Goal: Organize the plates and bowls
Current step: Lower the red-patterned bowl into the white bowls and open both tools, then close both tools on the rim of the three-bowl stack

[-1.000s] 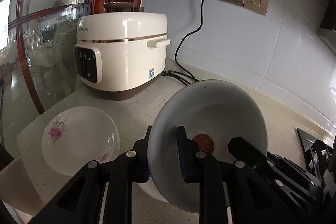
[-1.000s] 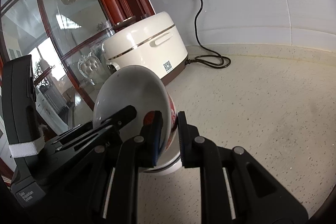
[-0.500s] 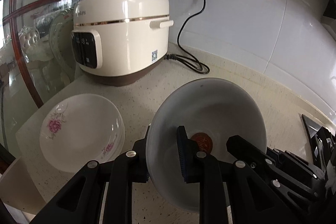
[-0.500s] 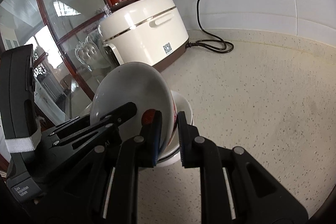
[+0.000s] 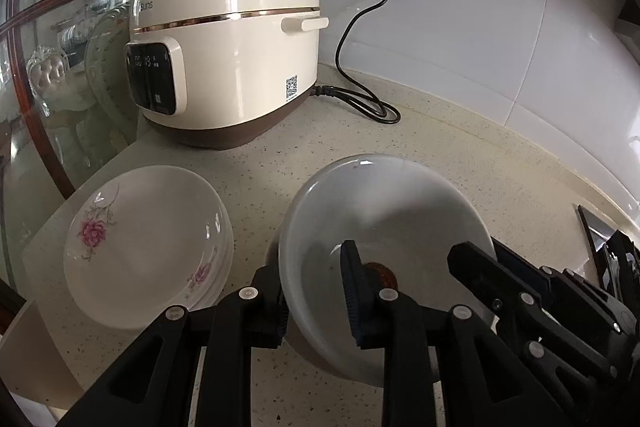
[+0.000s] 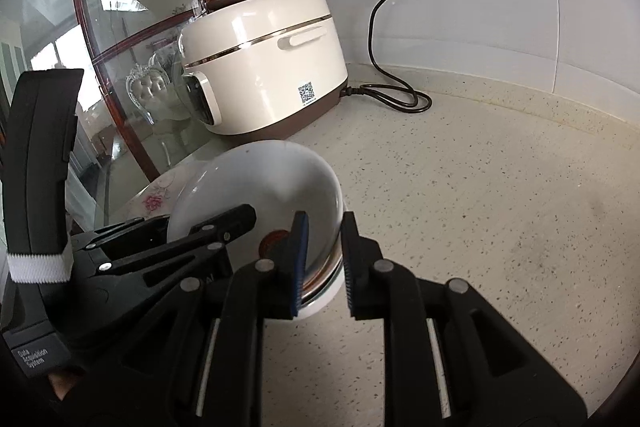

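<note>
Left gripper (image 5: 316, 303) clamps the near rim of a white bowl (image 5: 384, 211), one finger outside the wall, the blue-padded finger inside. Right gripper (image 6: 323, 263) straddles the opposite rim: the inner pad lies against or very near the inside wall, while a visible gap separates the outer finger from the bowl, so its jaws read as parted and not pinching. The bowl tilts, mouth toward the left wrist camera, a red mark at its bottom. From the right wrist view it sits low over what looks like another white bowl (image 6: 326, 297) with a brownish band, on the speckled countertop (image 6: 480, 227); whether it is fully nested cannot be told. Just beside it to the left is a stack of floral plates (image 5: 148, 247), close to the counter's edge by the glass cabinet door (image 5: 60, 87). The rice cooker (image 5: 228, 67) stands behind, with its cord (image 5: 360, 99) trailing along the wall. Risks, as judged: with only one rim truly held, the tilted bowl may pivot or slip on the smooth glaze and clack into the bowl beneath, chipping either. Lowering it tilted could seat it crooked. A sideways swing of the left gripper could nudge the plate stack toward the edge.
</note>
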`<state>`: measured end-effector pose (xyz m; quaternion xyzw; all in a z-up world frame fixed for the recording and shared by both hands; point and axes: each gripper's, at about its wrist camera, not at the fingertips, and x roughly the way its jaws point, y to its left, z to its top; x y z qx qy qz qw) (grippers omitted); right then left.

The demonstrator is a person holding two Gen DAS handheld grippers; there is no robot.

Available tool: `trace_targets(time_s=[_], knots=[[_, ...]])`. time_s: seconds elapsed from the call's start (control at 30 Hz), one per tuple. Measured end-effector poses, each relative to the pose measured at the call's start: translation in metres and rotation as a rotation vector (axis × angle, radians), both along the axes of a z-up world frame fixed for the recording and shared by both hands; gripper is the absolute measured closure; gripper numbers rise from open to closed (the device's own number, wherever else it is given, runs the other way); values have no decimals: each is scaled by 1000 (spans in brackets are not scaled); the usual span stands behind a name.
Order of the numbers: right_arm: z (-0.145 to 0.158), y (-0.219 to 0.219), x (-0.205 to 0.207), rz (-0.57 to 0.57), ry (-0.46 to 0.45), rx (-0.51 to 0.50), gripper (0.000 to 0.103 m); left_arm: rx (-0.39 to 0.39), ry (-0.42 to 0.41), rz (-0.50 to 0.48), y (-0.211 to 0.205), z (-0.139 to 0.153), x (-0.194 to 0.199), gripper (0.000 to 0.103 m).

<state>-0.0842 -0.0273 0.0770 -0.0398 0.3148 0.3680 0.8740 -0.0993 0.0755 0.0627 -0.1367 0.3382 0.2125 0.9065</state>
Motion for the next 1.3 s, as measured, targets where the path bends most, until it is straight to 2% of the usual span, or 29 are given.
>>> trace_targets(time_s=[0.17, 0.37, 0.4, 0.47, 0.5, 0.57, 0.63, 0.67, 0.73, 0.83, 0.93, 1.03, 1.17, 1.27, 1.3], knots=[[1, -1, 3, -6, 7, 3, 81, -6, 3, -6, 2, 0, 1, 77], [4, -7, 5, -8, 9, 39, 78, -30, -4, -23, 2, 2, 1, 69], [4, -8, 6, -9, 9, 48, 77, -35, -5, -25, 3, 3, 0, 68], [5, -11, 8, -19, 17, 70, 63, -23, -10, -22, 2, 6, -2, 67], [5, -16, 12, -27, 32, 95, 59, 0, -24, -20, 0, 9, -4, 64], [5, -22, 19, -34, 68, 148, 49, 54, -55, -1, -4, 16, -10, 51], [5, -30, 25, -30, 105, 200, 44, 72, -81, -3, -4, 22, -13, 34], [6, -32, 27, -28, 117, 222, 39, 71, -90, -12, -3, 24, -13, 32], [6, -40, 32, -35, 126, 272, 37, 70, -95, -26, -1, 27, -14, 30], [5, -47, 37, -37, 137, 321, 33, 45, -95, -51, 5, 26, -16, 29], [2, -50, 42, -32, 145, 338, 32, -15, -82, -89, 16, 22, -13, 29], [0, -47, 43, -16, 126, 308, 29, -69, -69, -145, 25, 22, -11, 28], [-3, -50, 43, -8, 147, 313, 20, -123, -29, -223, 40, 23, -3, 26], [-11, -51, 38, -77, 225, 309, 20, -167, 20, -278, 52, 17, 7, 25], [-16, -50, 32, -96, 276, 314, 19, -178, 40, -293, 56, 15, 11, 25]])
